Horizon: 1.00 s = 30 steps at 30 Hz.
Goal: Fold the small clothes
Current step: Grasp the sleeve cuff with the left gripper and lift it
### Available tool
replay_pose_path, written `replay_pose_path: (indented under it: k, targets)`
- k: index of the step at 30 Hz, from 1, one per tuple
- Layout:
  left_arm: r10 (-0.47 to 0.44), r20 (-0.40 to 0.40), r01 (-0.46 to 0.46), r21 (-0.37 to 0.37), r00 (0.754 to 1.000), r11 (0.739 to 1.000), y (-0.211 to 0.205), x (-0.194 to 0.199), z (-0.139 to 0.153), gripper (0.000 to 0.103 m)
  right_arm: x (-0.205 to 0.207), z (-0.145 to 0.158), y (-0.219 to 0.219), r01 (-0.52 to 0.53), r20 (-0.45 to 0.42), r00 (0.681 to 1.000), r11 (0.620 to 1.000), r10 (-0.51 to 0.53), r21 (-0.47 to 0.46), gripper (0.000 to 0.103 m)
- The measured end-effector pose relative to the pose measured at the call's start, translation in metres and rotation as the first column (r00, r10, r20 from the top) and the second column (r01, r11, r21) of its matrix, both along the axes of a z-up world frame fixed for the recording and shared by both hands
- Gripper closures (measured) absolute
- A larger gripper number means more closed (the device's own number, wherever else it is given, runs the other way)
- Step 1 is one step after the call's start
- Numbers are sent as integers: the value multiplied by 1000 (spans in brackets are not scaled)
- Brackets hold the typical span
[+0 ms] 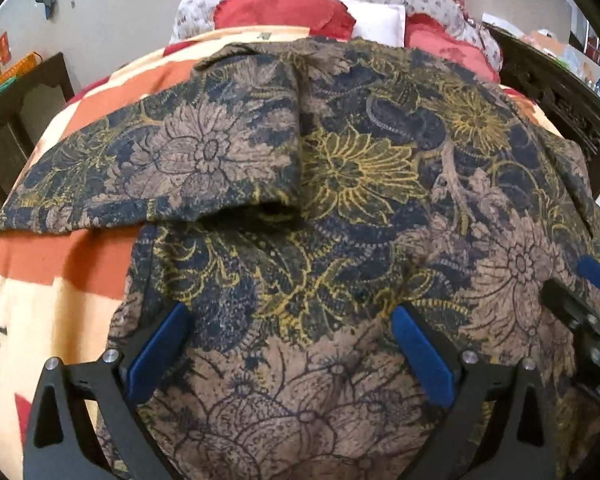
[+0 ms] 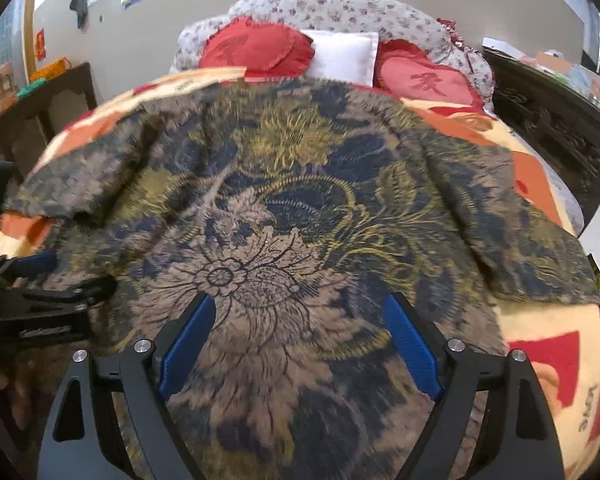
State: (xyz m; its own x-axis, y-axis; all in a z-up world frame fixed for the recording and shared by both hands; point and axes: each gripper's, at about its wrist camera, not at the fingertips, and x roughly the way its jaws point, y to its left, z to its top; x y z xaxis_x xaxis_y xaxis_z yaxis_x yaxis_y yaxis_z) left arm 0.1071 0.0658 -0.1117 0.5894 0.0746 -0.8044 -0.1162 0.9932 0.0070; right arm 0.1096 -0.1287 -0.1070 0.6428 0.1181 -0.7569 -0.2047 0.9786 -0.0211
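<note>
A dark blue, tan and yellow floral garment (image 1: 340, 184) lies spread on the bed, with its left sleeve (image 1: 172, 160) folded across the body. It also fills the right wrist view (image 2: 300, 208), blurred. My left gripper (image 1: 292, 320) is open just above the garment's near part, holding nothing. My right gripper (image 2: 300, 312) is open above the near part too, holding nothing. The right gripper shows at the right edge of the left wrist view (image 1: 580, 304), and the left gripper at the left edge of the right wrist view (image 2: 52, 296).
The bed has an orange, cream and red blanket (image 1: 60, 288) with the word "love". Red cushions (image 2: 260, 48) and a white pillow (image 2: 340, 56) lie at the head. Dark wooden furniture stands at the left (image 1: 16, 120) and right (image 2: 552, 132).
</note>
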Motion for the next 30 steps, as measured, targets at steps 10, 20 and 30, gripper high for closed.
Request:
replay_pose_path:
  k: [10,20,30]
  targets:
    - [-1,1,1,-33,1000,999,13,-7,4,0,5,-17,6,-1,-30,1000,1000,1,-23,13]
    - [85,161,-31,-316,983,948,147,-42,93,1,5,-16,4,-3,-33,999,1000,2,-10,12]
    - [535,-77,-340,-845,841,413,400,-75,55,29,5,-17,4,-3,-32,999,1000,2,-15,11]
